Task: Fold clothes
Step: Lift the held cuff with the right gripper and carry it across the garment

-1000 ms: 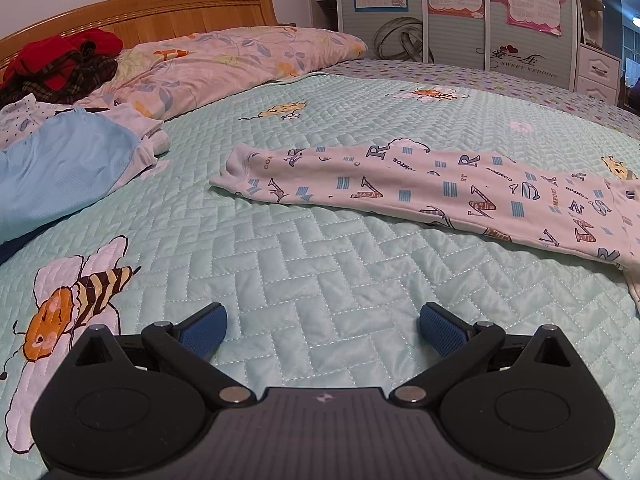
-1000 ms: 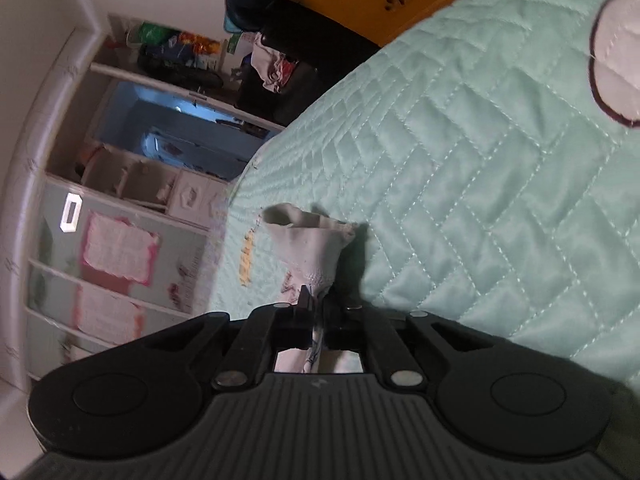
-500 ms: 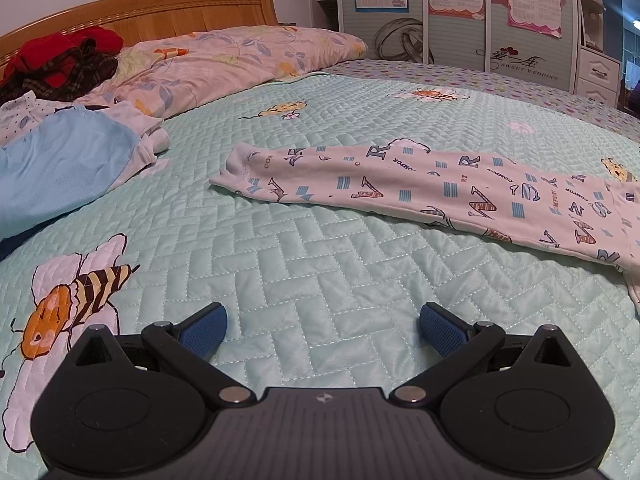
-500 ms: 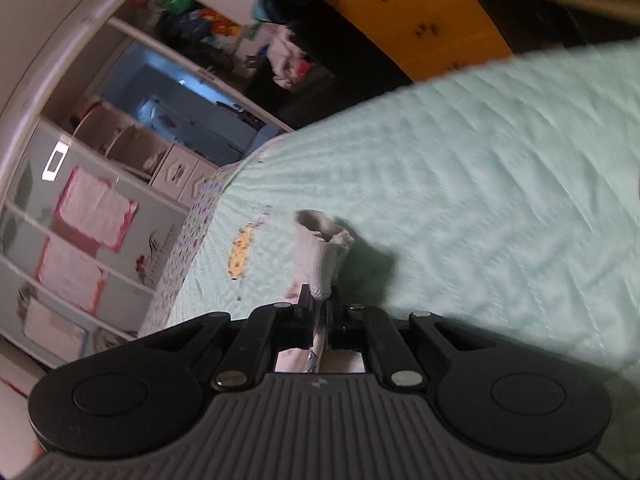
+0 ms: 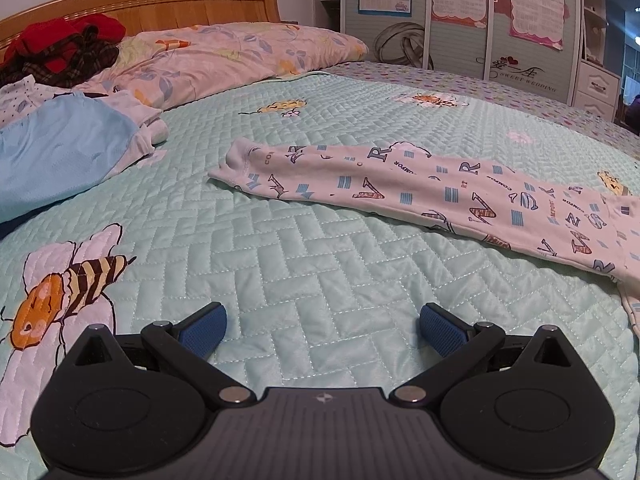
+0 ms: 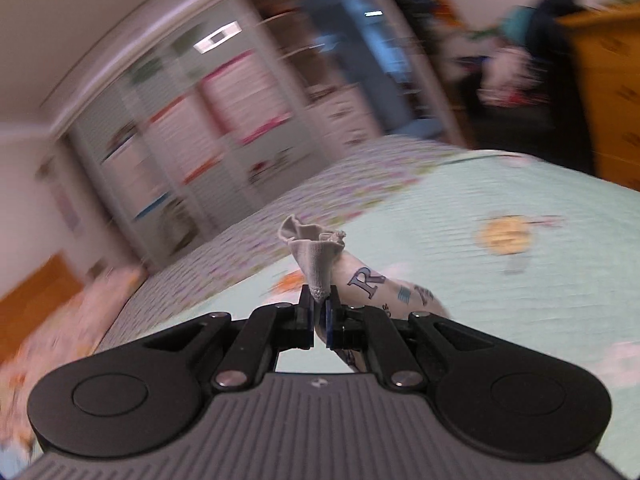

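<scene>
Right wrist: right tool (image 6: 320, 312) clamped on letter-print garment (image 6: 372, 280); left tool (image 5: 322, 330) spread apart over quilt (image 5: 320, 264).

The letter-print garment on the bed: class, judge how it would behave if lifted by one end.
Probably floppy: the letter-print garment lies flat and follows the quilted bedspread, so it would likely drape and trail. It seems light: the right tongs, shut on its cuff, carry it with one thin pinch. The cuff bunches above them, so the soft fabric may slip.
</scene>
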A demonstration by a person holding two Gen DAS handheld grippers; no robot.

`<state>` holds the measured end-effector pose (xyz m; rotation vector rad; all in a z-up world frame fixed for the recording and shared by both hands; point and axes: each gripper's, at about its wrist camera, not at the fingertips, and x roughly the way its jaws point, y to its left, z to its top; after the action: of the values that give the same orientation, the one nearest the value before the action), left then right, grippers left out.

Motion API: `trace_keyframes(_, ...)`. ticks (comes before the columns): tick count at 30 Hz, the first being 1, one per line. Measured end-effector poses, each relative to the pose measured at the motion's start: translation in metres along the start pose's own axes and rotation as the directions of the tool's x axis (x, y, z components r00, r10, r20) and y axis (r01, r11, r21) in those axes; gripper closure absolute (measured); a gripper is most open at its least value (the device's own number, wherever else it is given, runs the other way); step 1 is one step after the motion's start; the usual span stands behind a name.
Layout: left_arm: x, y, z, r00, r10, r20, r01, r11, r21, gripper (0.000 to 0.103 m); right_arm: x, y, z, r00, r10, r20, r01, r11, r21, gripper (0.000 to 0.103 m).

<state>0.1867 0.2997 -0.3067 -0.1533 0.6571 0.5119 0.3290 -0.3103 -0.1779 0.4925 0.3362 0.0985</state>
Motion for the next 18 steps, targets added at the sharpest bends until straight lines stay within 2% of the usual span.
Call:
trace_keyframes(3,0.000,0.001,0.000,1.000,-0.006,0.001,0.006,1.000,-0.007,0.000,0.018,0.066,-0.034,0.996,0.060,-0.061,-0.064,0.995,-0.071,0.097)
trace_keyframes(8,0.001,0.004,0.000,1.000,-0.020,0.003,0.020,1.000,-0.024,0.000,0.052,0.143,-0.123,0.975,0.084,-0.207,-0.113,0.985,-0.130,0.097)
trace_keyframes(12,0.002,0.006,-0.001,1.000,-0.029,0.007,0.029,0.999,-0.036,0.000,0.069,0.171,-0.167,0.961,0.064,-0.270,-0.098,0.988,-0.116,0.097)
trace_keyframes(18,0.002,0.007,-0.002,0.999,-0.035,0.009,0.035,0.998,-0.043,0.000,0.070,0.189,-0.191,0.952,0.057,-0.301,-0.099,0.987,-0.127,0.097)
